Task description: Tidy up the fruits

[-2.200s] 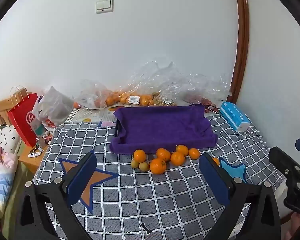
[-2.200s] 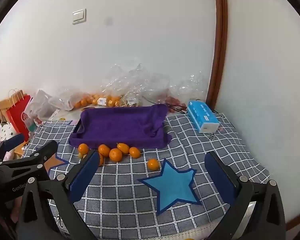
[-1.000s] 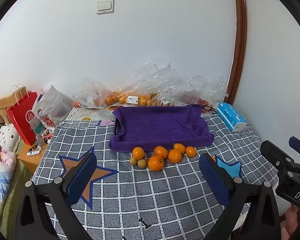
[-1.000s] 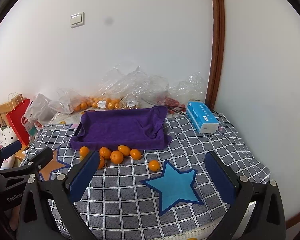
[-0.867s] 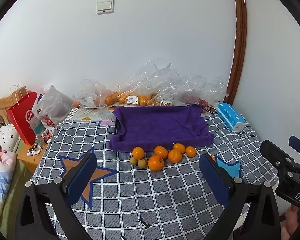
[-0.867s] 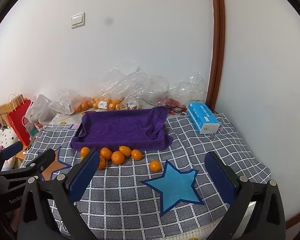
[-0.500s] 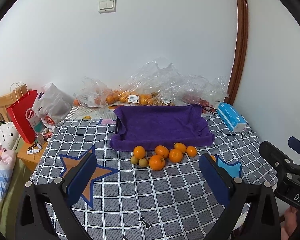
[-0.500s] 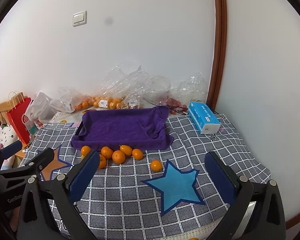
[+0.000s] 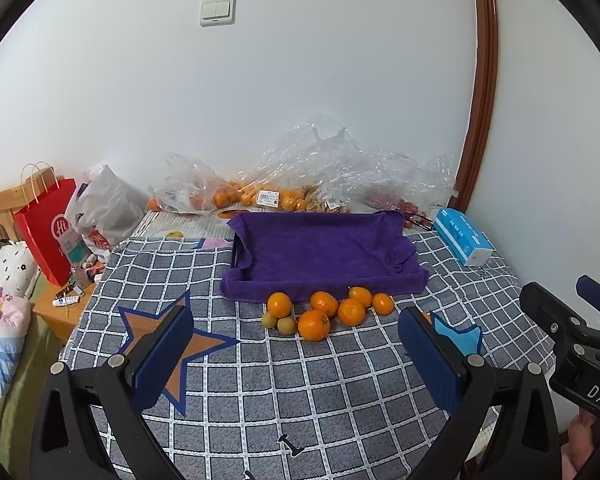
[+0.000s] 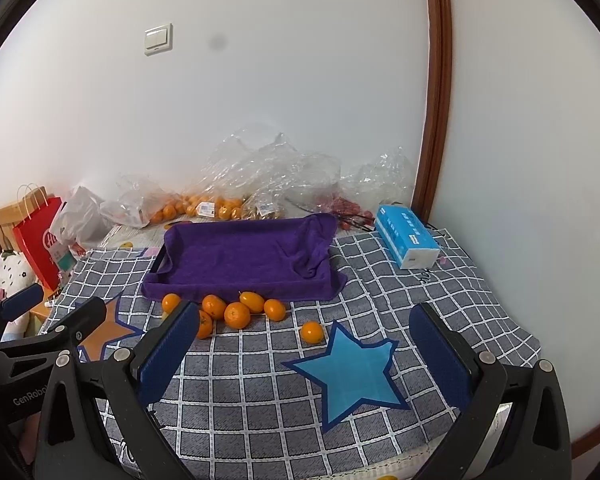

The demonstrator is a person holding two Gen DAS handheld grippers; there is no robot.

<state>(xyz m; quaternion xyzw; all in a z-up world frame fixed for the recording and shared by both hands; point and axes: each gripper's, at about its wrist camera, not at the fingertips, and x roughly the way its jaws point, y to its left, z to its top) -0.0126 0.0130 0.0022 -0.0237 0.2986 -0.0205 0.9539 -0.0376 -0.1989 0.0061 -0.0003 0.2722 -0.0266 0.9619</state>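
A grey checked cloth (image 9: 340, 392) with white grid lines covered the surface, printed with an orange star (image 9: 168, 340) on the left and a blue star (image 10: 350, 372) on the right. At its far side sat a tray draped in a purple towel (image 9: 320, 252), with nothing in it. Behind the tray, clear plastic bags (image 9: 300, 176) lay piled against the white wall, some holding more oranges and carrying small white price labels too small to read. A red paper bag (image 9: 46, 228) with a round white logo reading "Hi" stood at the far left, and a blue tissue box (image 10: 406, 236) lay at the right; its print was not legible.

The loose fruit lay on the cloth just in front of the tray. The left wrist view showed six oranges (image 9: 314, 324) clustered together, with two small greenish fruits (image 9: 278, 322) touching their left side. The right wrist view showed a seventh orange (image 10: 312, 332) apart from the cluster, beside the blue star's upper-left edge.

The left gripper (image 9: 296, 364) hovered with its jaws wide apart, nothing between them, the cluster lying ahead and roughly centred. The right gripper (image 10: 304, 356) was likewise spread wide and empty, the lone orange ahead between its fingers. Its body read "DAS" in the left view; the left gripper's read "GenRobo" in the right view.
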